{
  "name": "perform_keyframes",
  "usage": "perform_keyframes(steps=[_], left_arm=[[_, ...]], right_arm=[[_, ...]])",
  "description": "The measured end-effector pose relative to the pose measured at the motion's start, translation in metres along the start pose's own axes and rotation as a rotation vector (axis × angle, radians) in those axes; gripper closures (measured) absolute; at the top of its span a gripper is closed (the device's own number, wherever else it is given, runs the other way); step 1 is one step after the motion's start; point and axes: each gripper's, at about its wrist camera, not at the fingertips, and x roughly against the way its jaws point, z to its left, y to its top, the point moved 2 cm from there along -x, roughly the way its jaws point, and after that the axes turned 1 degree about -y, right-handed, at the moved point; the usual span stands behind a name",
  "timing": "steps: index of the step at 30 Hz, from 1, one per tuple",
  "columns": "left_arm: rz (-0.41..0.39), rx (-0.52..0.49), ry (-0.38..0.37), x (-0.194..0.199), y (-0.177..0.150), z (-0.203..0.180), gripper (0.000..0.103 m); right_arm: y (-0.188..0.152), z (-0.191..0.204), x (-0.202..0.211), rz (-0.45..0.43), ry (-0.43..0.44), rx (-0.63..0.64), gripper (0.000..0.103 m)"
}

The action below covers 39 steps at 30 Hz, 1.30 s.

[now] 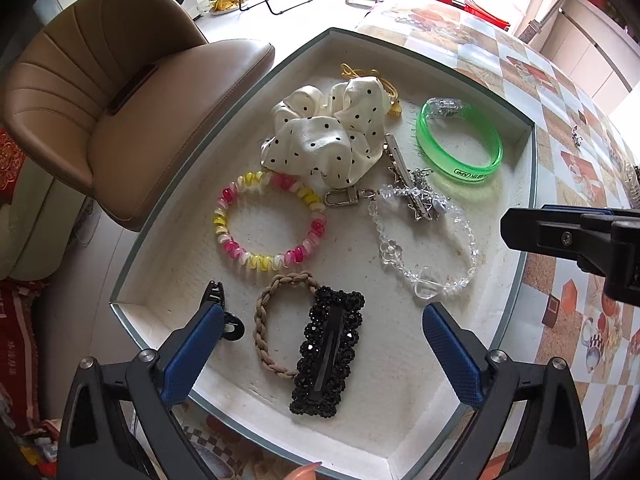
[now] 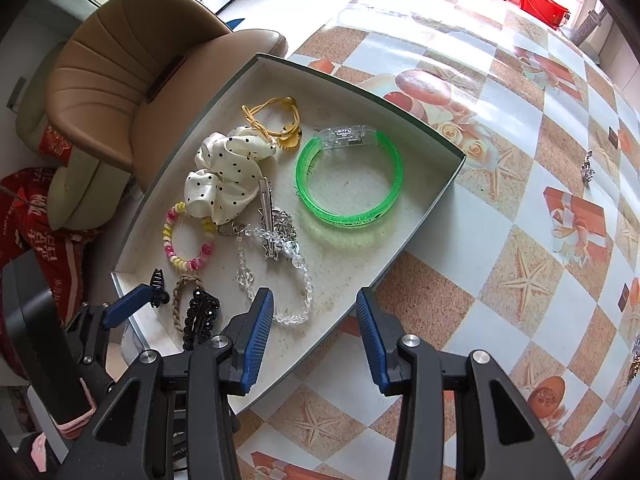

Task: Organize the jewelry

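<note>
A shallow grey tray (image 1: 528, 168) (image 2: 448, 184) holds the jewelry: a black beaded clip (image 1: 328, 352) (image 2: 200, 316), a tan braided band (image 1: 272, 320), a pink-yellow spiral tie (image 1: 270, 220) (image 2: 188, 236), a dotted scrunchie (image 1: 328, 132) (image 2: 228, 172), a clear bead bracelet (image 1: 432, 248) (image 2: 276, 276), a silver clip (image 1: 404, 172) and a green bangle (image 1: 460, 144) (image 2: 348, 176). My left gripper (image 1: 324, 320) is open above the black clip. My right gripper (image 2: 316, 312) is open at the tray's near right edge; it also shows in the left wrist view (image 1: 568, 236).
A small black claw clip (image 1: 228, 316) (image 2: 158, 284) lies in the tray's near left corner. A yellow cord (image 2: 276, 120) lies at the far end. A brown chair (image 1: 120, 92) stands left of the table. Small silver pieces (image 2: 588, 170) lie on the patterned tablecloth (image 2: 520, 240).
</note>
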Motion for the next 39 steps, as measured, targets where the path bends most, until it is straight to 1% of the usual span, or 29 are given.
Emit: perform_keyframes(steps=[5, 8, 10, 12, 16, 18, 21, 23, 25, 27, 30, 34, 35, 36, 39], left_arm=[[0.016, 0.001, 0.003, -0.001, -0.002, 0.001, 0.002], [0.024, -0.003, 0.000, 0.000, -0.003, 0.003, 0.002], [0.027, -0.010, -0.003, 0.002, -0.003, 0.003, 0.002], [0.031, -0.014, -0.002, 0.006, -0.004, 0.003, 0.002], [0.042, 0.009, -0.008, 0.018, -0.004, 0.008, 0.002], [0.037, 0.011, -0.007, 0.027, -0.005, 0.012, 0.002], [0.034, 0.001, -0.008, 0.040, -0.006, 0.015, 0.002], [0.032, -0.004, -0.011, 0.050, -0.008, 0.019, 0.002], [0.027, -0.009, -0.007, 0.060, -0.011, 0.022, 0.002], [0.022, -0.007, -0.009, 0.070, -0.013, 0.027, 0.002], [0.017, 0.007, -0.019, 0.085, -0.015, 0.034, 0.002], [0.003, 0.023, -0.015, 0.104, -0.018, 0.043, 0.002], [0.002, 0.027, -0.014, 0.107, -0.018, 0.044, 0.002], [0.001, 0.032, -0.014, 0.111, -0.019, 0.046, 0.002], [-0.003, 0.044, -0.007, 0.120, -0.019, 0.050, 0.002]], right_arm=[[-0.001, 0.005, -0.003, 0.011, -0.015, 0.005, 0.056], [-0.002, 0.007, -0.003, 0.022, -0.023, 0.008, 0.054], [-0.003, 0.008, -0.003, 0.025, -0.030, 0.009, 0.051], [-0.003, 0.009, -0.001, 0.029, -0.039, 0.005, 0.046], [-0.006, 0.010, 0.010, 0.035, -0.046, -0.004, 0.041], [-0.007, 0.011, 0.015, 0.034, -0.050, -0.007, 0.033], [-0.011, 0.013, 0.024, 0.032, -0.054, -0.018, 0.027], [-0.014, 0.015, 0.030, 0.031, -0.055, -0.031, 0.024], [-0.017, 0.017, 0.037, 0.027, -0.057, -0.042, 0.023], [-0.022, 0.021, 0.046, 0.016, -0.066, -0.046, 0.020], [-0.027, 0.028, 0.060, -0.008, -0.090, -0.043, 0.018], [-0.032, 0.038, 0.078, -0.041, -0.105, -0.038, 0.017], [-0.032, 0.040, 0.081, -0.047, -0.106, -0.038, 0.010], [-0.032, 0.042, 0.086, -0.066, -0.108, -0.038, 0.001], [-0.033, 0.049, 0.093, -0.093, -0.127, -0.024, 0.000]])
